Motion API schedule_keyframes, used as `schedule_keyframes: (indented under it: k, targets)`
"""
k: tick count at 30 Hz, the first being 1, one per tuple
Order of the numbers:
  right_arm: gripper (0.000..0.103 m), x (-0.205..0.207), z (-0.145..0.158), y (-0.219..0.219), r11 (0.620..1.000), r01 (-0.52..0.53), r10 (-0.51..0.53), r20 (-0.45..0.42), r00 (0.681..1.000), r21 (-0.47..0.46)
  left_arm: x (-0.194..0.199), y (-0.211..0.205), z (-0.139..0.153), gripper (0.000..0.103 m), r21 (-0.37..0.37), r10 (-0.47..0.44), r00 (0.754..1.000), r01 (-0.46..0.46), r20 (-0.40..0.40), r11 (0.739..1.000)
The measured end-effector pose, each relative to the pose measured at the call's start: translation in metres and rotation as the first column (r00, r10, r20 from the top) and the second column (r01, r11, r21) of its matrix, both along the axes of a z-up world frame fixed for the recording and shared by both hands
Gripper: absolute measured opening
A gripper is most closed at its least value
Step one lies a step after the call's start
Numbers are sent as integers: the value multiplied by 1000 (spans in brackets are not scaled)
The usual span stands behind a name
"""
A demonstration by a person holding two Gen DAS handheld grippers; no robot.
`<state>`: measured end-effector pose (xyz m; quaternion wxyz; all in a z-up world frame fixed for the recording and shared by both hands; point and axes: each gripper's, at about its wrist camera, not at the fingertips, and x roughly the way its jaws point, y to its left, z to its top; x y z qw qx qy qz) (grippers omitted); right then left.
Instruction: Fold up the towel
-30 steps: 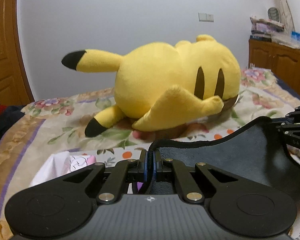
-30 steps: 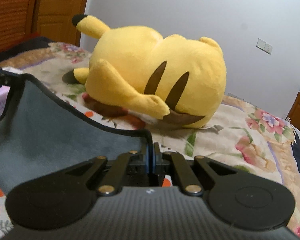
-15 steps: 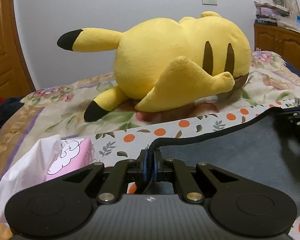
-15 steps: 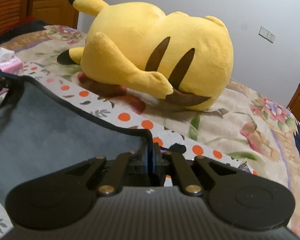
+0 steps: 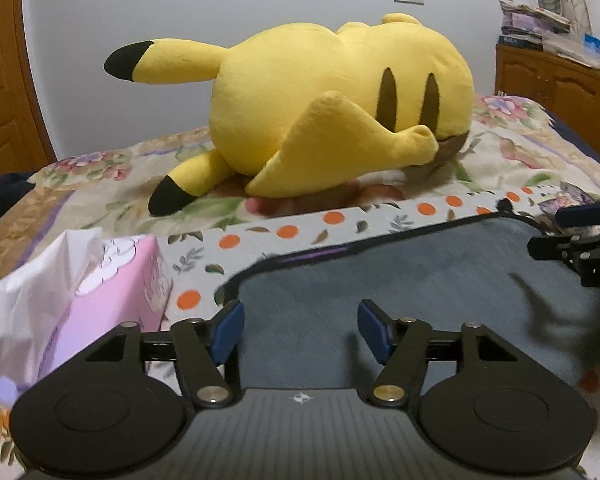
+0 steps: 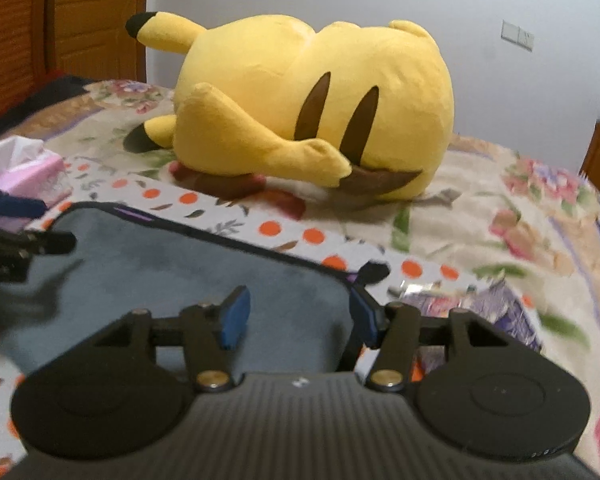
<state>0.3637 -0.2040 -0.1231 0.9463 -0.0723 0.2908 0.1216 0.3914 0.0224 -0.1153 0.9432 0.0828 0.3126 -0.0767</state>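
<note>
The dark grey towel with a black hem lies flat on the orange-dotted cloth on the bed; it also shows in the right wrist view. My left gripper is open just above the towel's near left part, holding nothing. My right gripper is open over the towel's right corner, empty. The right gripper shows at the right edge of the left wrist view, and the left gripper at the left edge of the right wrist view.
A big yellow plush toy lies on the bed behind the towel. A pink tissue box stands to the left. A shiny wrapper lies right of the towel. A wooden cabinet stands at the far right.
Both grippers came down toward the bed with the towel's edge, then opened and let go. The towel now lies flat on the cloth.
</note>
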Motion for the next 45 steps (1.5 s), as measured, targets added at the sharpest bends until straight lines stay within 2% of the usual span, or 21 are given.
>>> schedule_keyframes:
  k: [8, 12, 21, 38, 43, 45]
  targets:
    - [57, -36, -4, -4, 999, 23, -22, -25, 999, 32, -34, -1, 8, 80, -11, 3, 1000, -3, -8, 1000]
    - [57, -55, -1, -6, 999, 29, -28, -32, 999, 38, -53, -1, 12, 81, -11, 6, 1000, -6, -16, 1000]
    - [57, -98, 27, -14, 997, 37, -37, -1, 999, 63, -100, -2, 32, 87, -36, 16, 1000, -16, -9, 999]
    - [60, -181, 76, -21, 997, 35, -40, 63, 997, 70, -188, -5, 88, 91, -31, 30, 999, -29, 33, 999]
    - [64, -203, 86, -23, 995, 41, -48, 80, 996, 85, -213, -6, 106, 91, -31, 28, 998, -27, 52, 999]
    - [67, -212, 90, -24, 995, 44, -52, 86, 995, 94, -222, -6, 112, 95, -29, 29, 998, -27, 61, 999]
